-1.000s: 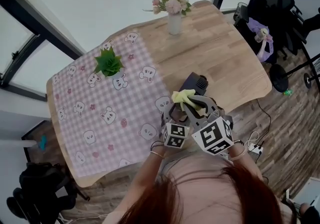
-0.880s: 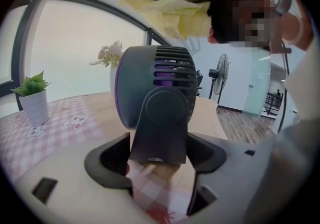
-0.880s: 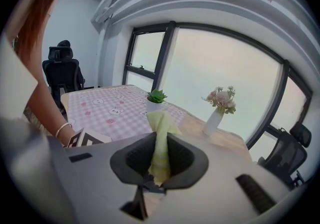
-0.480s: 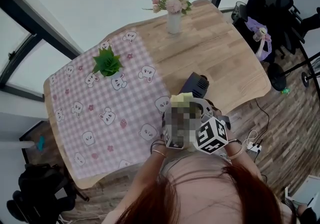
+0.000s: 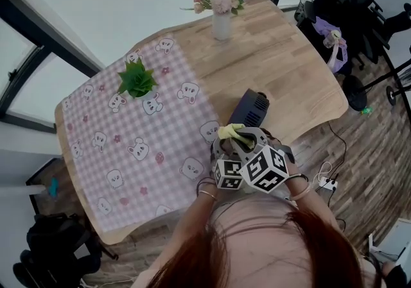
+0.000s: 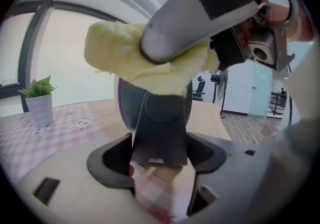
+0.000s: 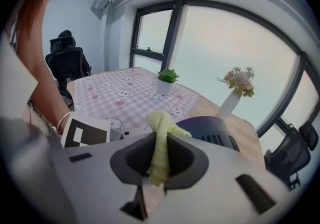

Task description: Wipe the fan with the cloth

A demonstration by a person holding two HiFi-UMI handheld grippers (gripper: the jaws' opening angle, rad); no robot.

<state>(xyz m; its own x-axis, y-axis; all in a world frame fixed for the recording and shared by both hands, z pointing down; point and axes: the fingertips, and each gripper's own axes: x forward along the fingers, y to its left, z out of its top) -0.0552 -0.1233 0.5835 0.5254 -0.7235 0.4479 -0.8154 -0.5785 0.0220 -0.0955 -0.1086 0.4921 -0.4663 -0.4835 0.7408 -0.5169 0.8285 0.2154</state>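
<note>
Fan [image 5: 252, 107], head view: a dark unit at the near side of the tabletop [image 5: 292, 68], just beside the checked table cover [image 5: 128, 145]. Whether its base rests on the wood or is lifted clear cannot be settled from this angle. Both tools crowd its near end, the left gripper [image 5: 223, 150] beside the right gripper [image 5: 249, 134]. The yellow cloth [image 5: 232, 131] is bunched between them and the fan. A potted plant [image 5: 137, 80] and a flower vase [image 5: 221, 14] stand well apart, clear of the work.

Left gripper view: the jaws are clenched on the fan's flat dark stand, and the round head rises behind it. Judged purpose: to steady the fan against wiping pressure. The cloth lies over the top of the head, pressed there by one of the right gripper's jaws.

Right gripper view: the jaws are clamped on a folded strip of the cloth, which stands up between them and hangs below. The fan's vented housing sits just beyond. Judged purpose: a firm pinch, so the cloth drags across the housing without slipping.
</note>
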